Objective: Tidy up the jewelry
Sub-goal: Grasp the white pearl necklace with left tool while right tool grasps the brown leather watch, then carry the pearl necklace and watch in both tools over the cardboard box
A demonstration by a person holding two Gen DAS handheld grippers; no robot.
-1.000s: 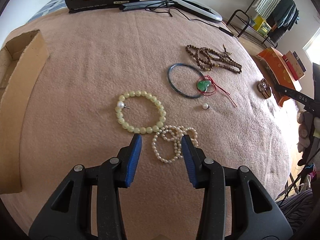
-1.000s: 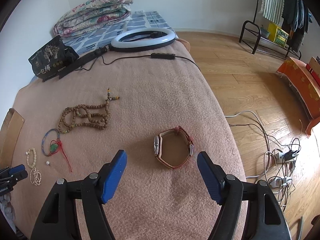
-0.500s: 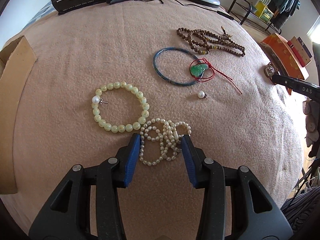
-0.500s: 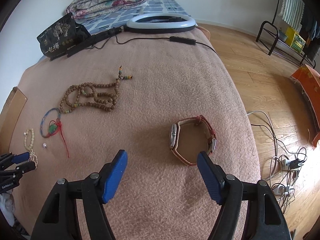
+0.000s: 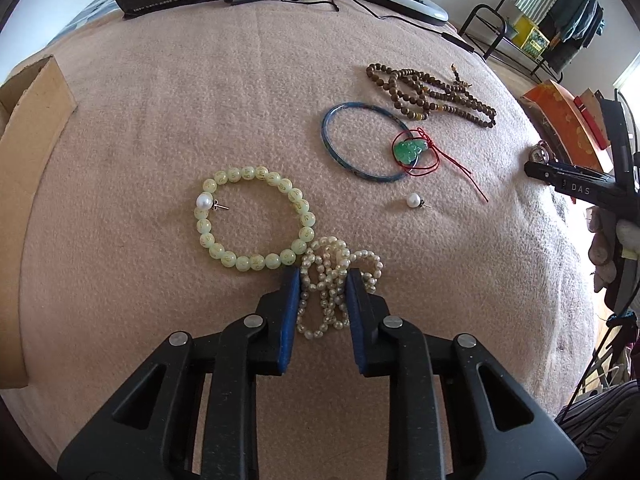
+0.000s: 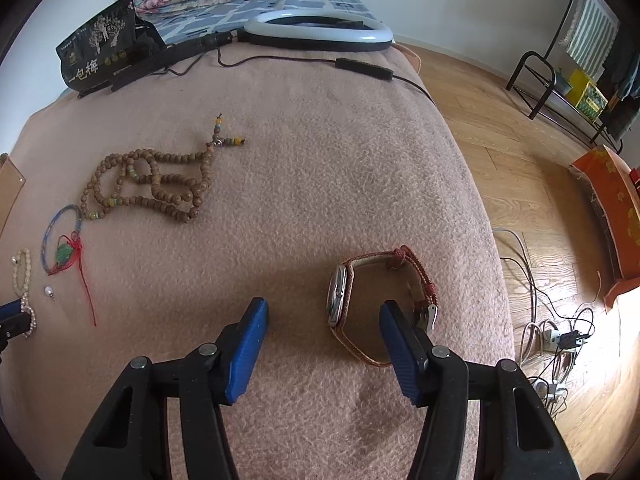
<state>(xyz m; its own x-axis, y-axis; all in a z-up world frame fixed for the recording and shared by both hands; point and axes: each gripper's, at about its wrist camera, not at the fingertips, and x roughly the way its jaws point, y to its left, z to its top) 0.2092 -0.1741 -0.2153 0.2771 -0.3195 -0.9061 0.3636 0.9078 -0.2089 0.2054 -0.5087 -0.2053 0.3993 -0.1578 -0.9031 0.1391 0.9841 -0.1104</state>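
The pearl strand (image 5: 334,280) lies bunched in loose loops on the pink blanket (image 5: 160,100), touching the near edge of the green bead bracelet (image 5: 256,216). It looks light and limp, likely to sag and slide out of a partial hold, so the best grip is across the bunched middle, where several loops can be pinched at once. The left gripper (image 5: 323,280) is narrowed about the strand, its blue pads on either side of the loops and touching or nearly touching them; whether it has fully clamped cannot be told. The watch (image 6: 380,300) stands on its strap near the blanket's right edge. It appears stiffer and heavier, best taken across the case. The right gripper (image 6: 324,316) is wide open and holds nothing, its right pad overlapping the strap by the buckle.
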